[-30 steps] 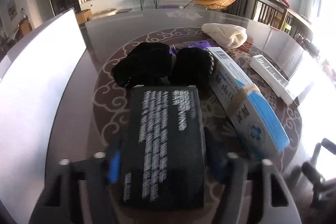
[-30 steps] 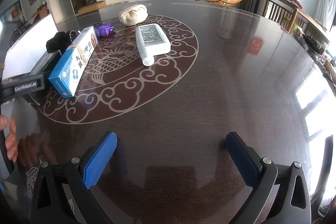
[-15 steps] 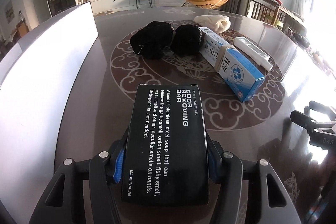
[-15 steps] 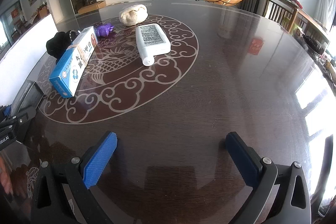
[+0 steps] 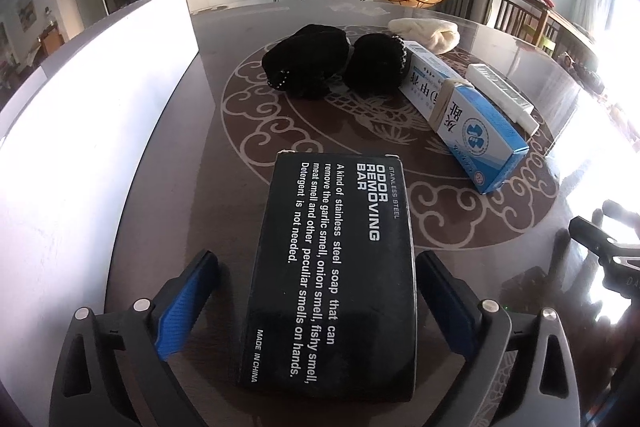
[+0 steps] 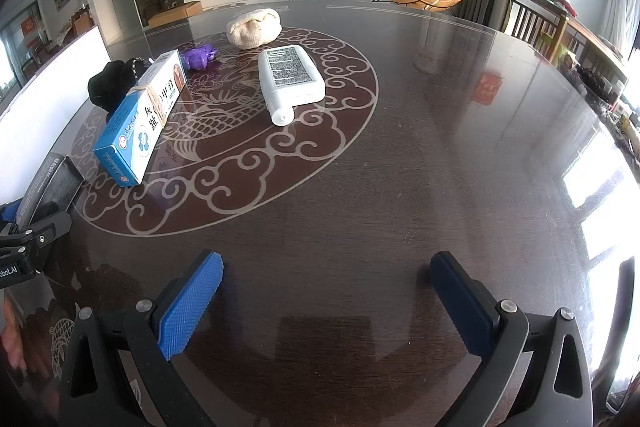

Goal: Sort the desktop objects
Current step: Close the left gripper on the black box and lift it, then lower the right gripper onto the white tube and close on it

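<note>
On dark glossy wooden table, living room | left gripper jaws just opened, apparently clear of black rectangular cardboard box | right gripper wide, empty

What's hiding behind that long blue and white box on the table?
In the right wrist view, behind the blue and white box sit black fabric items and a purple toy. The box covers part of the fabric, so its full shape is hidden there.
</note>
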{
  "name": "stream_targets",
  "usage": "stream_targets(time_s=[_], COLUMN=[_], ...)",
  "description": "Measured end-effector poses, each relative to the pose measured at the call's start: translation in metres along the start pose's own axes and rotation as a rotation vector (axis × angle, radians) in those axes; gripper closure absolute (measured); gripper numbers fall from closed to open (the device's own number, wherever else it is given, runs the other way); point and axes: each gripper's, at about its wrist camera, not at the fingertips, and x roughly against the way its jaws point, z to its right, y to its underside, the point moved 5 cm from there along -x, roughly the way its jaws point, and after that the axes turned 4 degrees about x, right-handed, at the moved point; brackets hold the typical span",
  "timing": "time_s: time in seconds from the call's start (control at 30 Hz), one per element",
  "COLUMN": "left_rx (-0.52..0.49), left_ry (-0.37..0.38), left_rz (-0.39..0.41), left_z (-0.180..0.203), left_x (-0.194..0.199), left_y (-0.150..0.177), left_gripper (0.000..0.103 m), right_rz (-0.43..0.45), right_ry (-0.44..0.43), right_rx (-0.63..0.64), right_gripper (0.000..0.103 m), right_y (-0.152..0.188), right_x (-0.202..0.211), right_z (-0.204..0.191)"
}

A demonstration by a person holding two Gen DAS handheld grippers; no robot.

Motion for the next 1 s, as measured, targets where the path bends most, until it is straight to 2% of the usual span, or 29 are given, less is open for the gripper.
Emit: stream_targets(time_s=[0.8,0.9,1.0], left_rx=[0.008,0.007,0.008], left_ry=[-0.003,-0.003,0.0], left_rz=[-0.007,-0.007,-0.008], left_z=[0.0,0.0,-0.001], left_x=[0.001,0.001,0.001], left_y=[0.0,0.0,0.0], left_gripper=[0.0,0.0,0.0], right_rz=[-0.008,-0.038,-0.023], right_ry=[-0.006,-0.067,-0.093], right_rx=[0.007,0.036,0.012], right_gripper=[0.0,0.0,0.0], right_y=[0.0,-0.014,-0.046], right_x=[0.001,-0.005,-0.013], right_z=[-0.001,-0.004,-0.004])
